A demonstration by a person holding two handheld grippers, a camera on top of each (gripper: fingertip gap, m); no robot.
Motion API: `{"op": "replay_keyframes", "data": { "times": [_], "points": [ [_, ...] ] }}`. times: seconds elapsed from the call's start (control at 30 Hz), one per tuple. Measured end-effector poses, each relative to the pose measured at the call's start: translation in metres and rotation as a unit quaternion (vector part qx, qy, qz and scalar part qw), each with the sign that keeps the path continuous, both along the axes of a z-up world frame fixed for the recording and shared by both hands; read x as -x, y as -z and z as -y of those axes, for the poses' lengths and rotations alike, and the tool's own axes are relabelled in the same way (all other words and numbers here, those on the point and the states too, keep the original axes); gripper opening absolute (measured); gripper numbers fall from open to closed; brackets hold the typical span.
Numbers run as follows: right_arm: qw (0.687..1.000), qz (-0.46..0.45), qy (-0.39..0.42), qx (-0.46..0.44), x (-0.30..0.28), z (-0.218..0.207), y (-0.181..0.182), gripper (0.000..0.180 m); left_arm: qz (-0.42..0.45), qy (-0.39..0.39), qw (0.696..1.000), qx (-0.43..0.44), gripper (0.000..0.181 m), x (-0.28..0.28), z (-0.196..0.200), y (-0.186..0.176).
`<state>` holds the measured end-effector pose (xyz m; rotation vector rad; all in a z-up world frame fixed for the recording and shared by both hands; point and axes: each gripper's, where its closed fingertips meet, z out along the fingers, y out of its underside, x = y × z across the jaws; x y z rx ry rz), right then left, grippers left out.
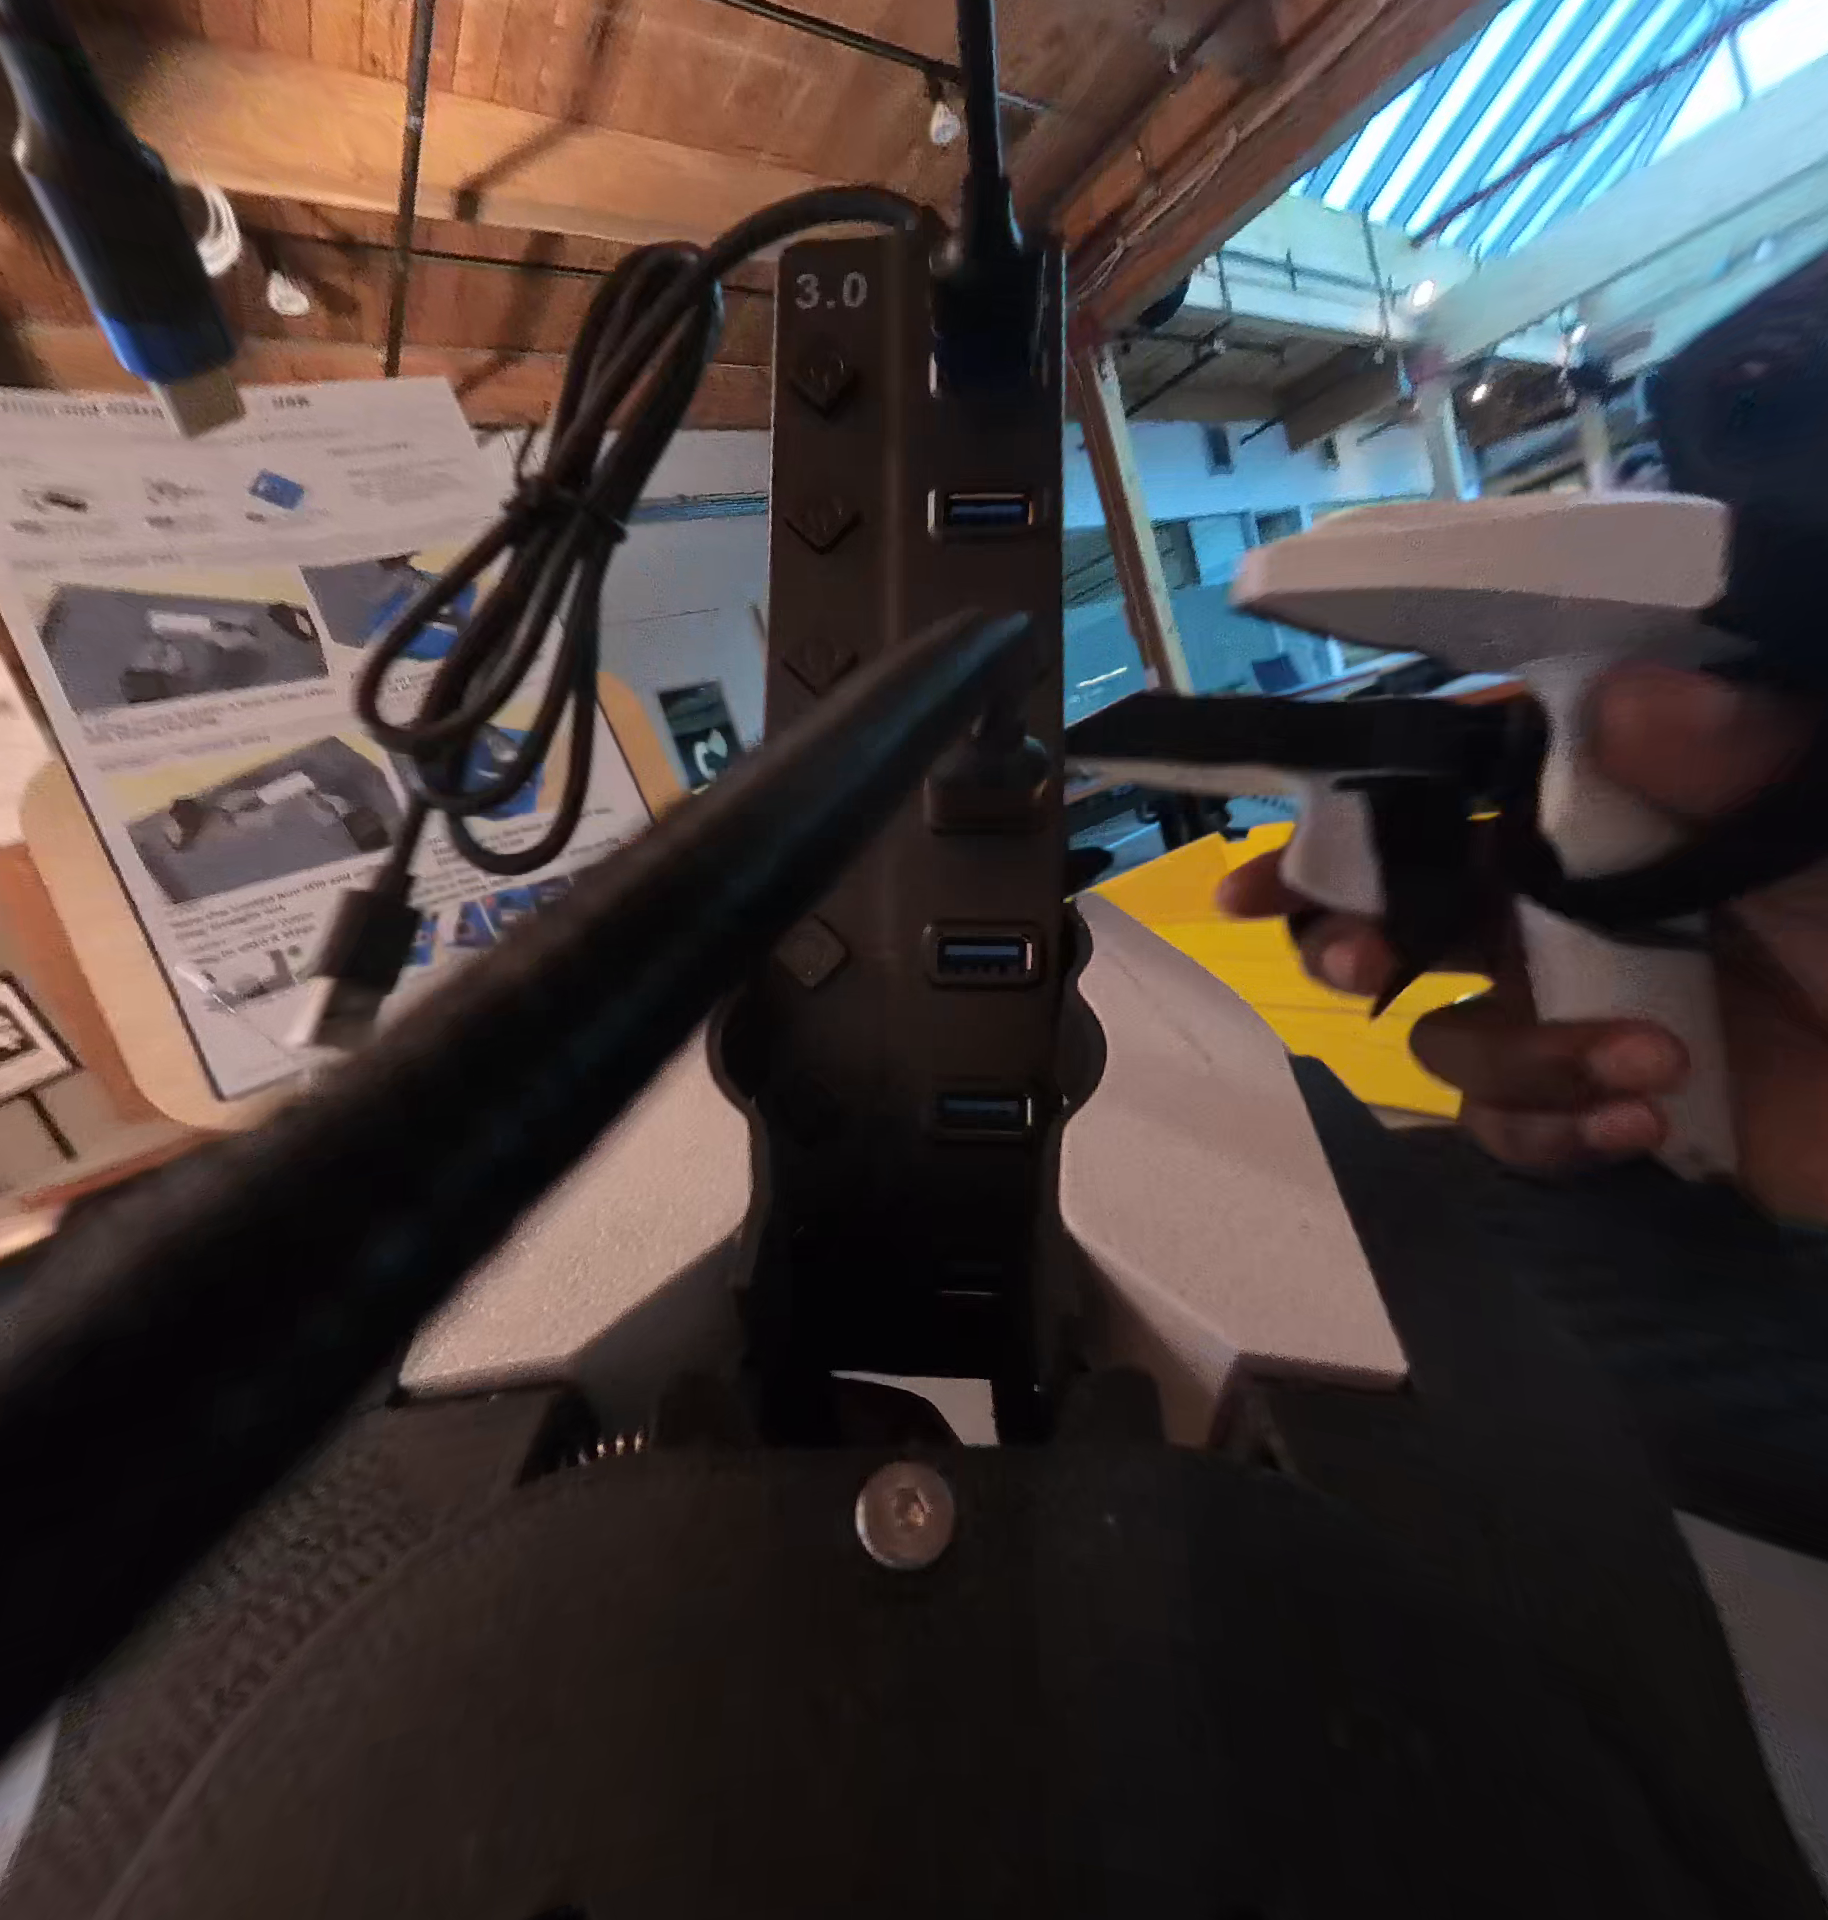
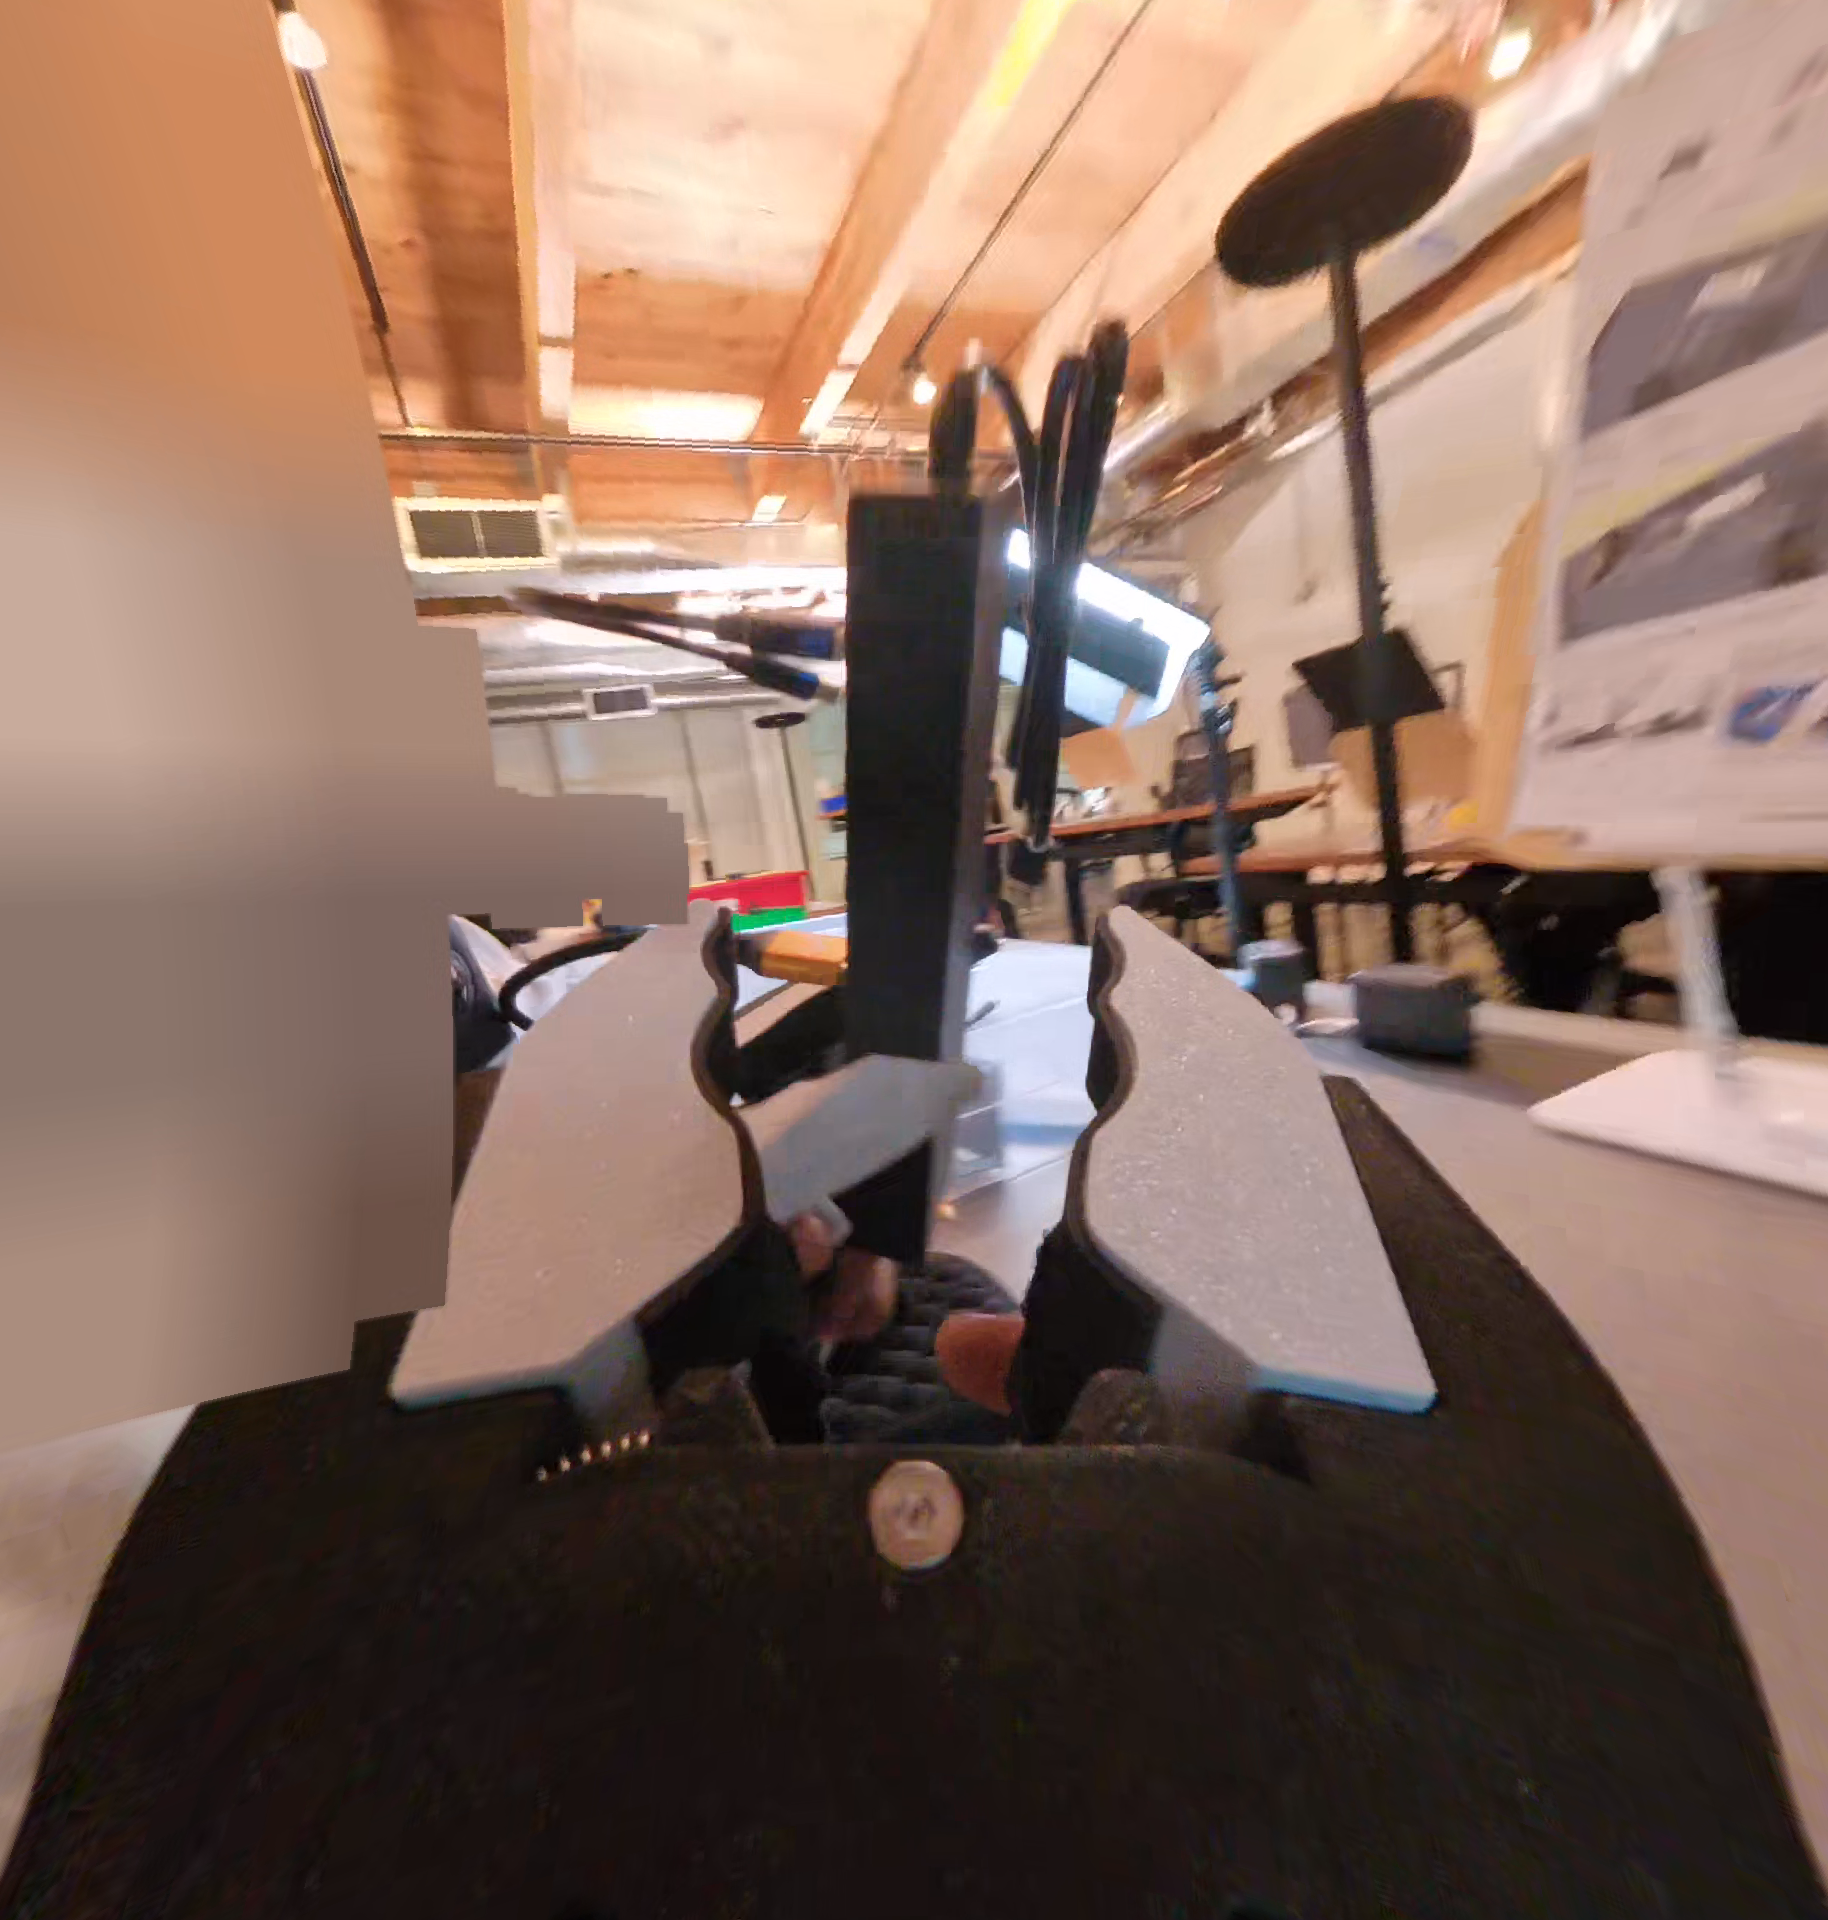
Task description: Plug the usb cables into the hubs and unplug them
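Note:
My left gripper (image 1: 910, 997) is shut on a black USB hub (image 1: 889, 623) and holds it upright. The hub has blue ports (image 1: 983, 956) down its side. One black cable (image 1: 983, 156) is plugged in at its top. A second plug (image 1: 993, 774) sits in a middle port, and its thick cable (image 1: 474, 1039) runs down to the left. A loose blue-and-black USB plug (image 1: 162, 332) hangs at the upper left. The hub's own bundled cable (image 1: 536, 644) dangles beside it. My right gripper (image 2: 915, 925) is open and empty, just short of the hub's edge (image 2: 910, 748). It also shows in the left wrist view (image 1: 1159, 665).
A printed instruction sheet (image 1: 266, 675) stands on a white stand (image 2: 1720, 1122) at the side of the grey table (image 2: 1512, 1403). A black pole with a round top (image 2: 1357, 520) and a small grey box (image 2: 1409, 1008) stand behind. A yellow object (image 1: 1284, 966) lies beyond the hub.

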<state>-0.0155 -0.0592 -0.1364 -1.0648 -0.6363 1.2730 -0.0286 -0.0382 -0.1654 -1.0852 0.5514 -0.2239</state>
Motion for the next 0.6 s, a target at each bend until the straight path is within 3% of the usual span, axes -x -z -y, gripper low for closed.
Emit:
{"op": "replay_keyframes", "data": {
  "times": [0.03,0.1,0.17,0.27,0.33,0.43,0.53,0.6],
  "points": [
    [1.000,-0.008,-0.010,0.012,0.010,0.002,0.003,0.063,-0.018,-0.005,1.000,-0.009,0.053,-0.005,0.002,0.002],
    [0.999,-0.024,0.004,0.024,0.015,-0.001,0.006,0.030,-0.069,0.001,0.997,-0.026,0.053,-0.020,0.008,0.008],
    [0.999,-0.001,0.029,-0.019,0.008,-0.001,0.009,0.027,-0.110,-0.021,0.992,-0.054,0.054,-0.027,0.012,0.010],
    [0.990,0.005,0.111,-0.082,-0.018,-0.009,-0.011,0.024,-0.144,0.029,0.987,-0.069,0.055,-0.039,0.024,0.011],
    [0.977,-0.010,0.167,-0.132,-0.045,-0.012,-0.037,0.024,-0.157,0.072,0.983,-0.066,0.056,-0.046,0.031,0.015],
    [0.952,0.008,0.240,-0.191,-0.081,-0.021,-0.079,0.024,-0.263,0.172,0.949,0.002,0.056,-0.067,0.043,0.054],
    [0.928,-0.014,0.306,-0.211,-0.128,-0.034,-0.126,0.025,-0.256,0.151,0.955,-0.013,0.049,-0.062,0.035,0.059],
    [0.920,-0.015,0.335,-0.202,-0.157,-0.048,-0.150,0.025,-0.248,0.177,0.952,0.024,0.048,-0.058,0.033,0.066]
  ]
}}
